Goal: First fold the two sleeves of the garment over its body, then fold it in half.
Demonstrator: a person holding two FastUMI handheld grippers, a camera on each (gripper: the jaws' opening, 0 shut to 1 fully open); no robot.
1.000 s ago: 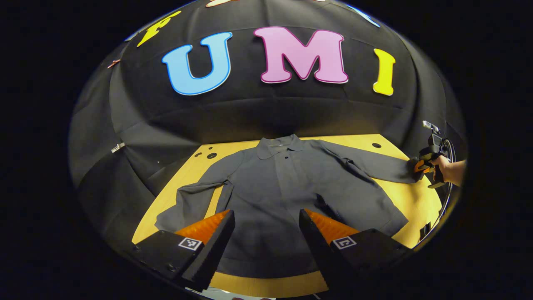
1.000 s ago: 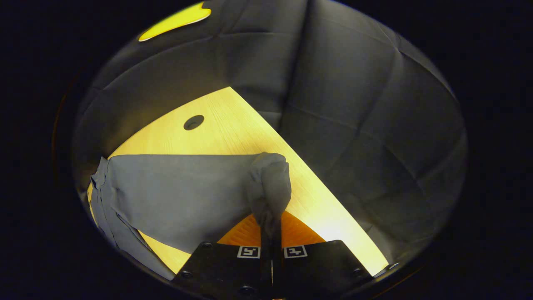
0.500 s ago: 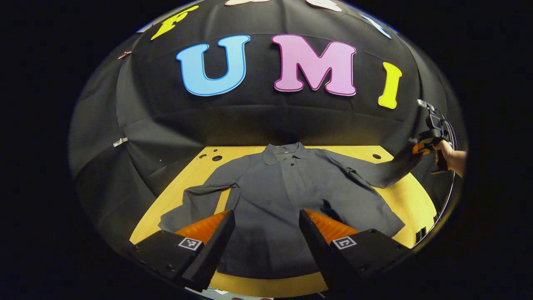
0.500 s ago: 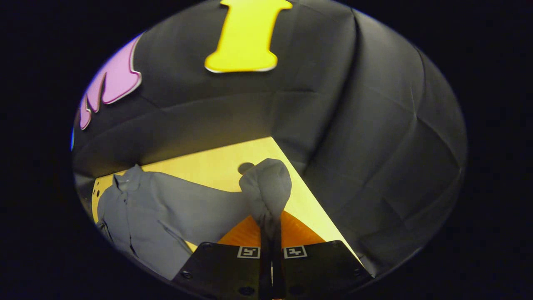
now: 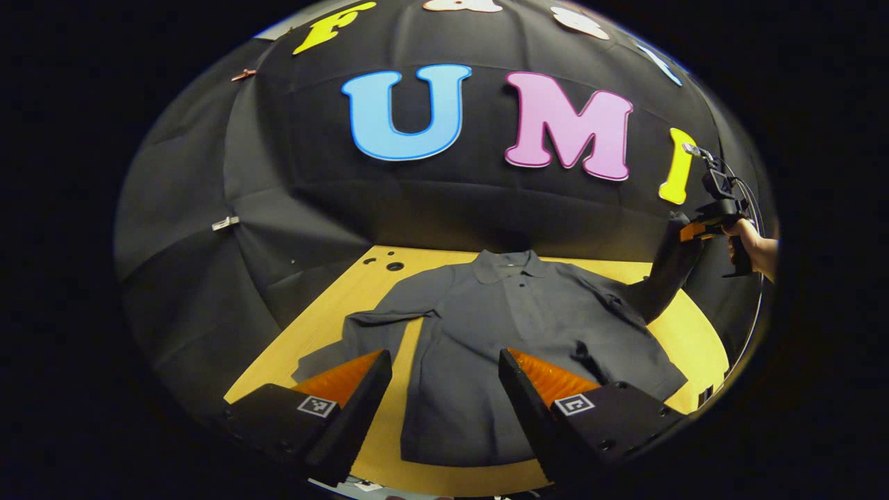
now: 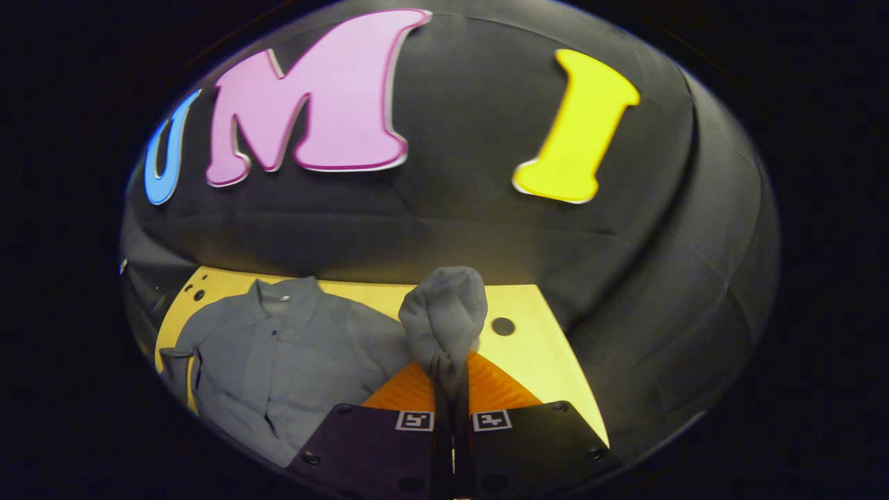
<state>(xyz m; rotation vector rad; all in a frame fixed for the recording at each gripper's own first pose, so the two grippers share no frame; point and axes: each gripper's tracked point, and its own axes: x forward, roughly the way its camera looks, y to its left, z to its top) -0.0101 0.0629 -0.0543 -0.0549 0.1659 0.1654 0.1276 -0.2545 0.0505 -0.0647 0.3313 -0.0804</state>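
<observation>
- Left gripper view: the wooden table (image 5: pixel 333 305) carries the grey shirt (image 5: pixel 500 347), spread flat on its back, collar toward the booth wall.
- One sleeve (image 5: pixel 361 330) lies on the table; the other sleeve (image 5: pixel 667 271) is lifted up off the wood.
- Right gripper (image 6: pixel 451 389), fingers pinched tight on that raised cuff, held high at the table's edge by a hand (image 5: pixel 753 246).
- Left gripper (image 5: pixel 444 396) hovers over the hem, fingers wide apart, holding nothing.

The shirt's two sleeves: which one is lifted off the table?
The sleeve pinched in the right gripper is raised; the other sleeve lies flat on the table.
</observation>
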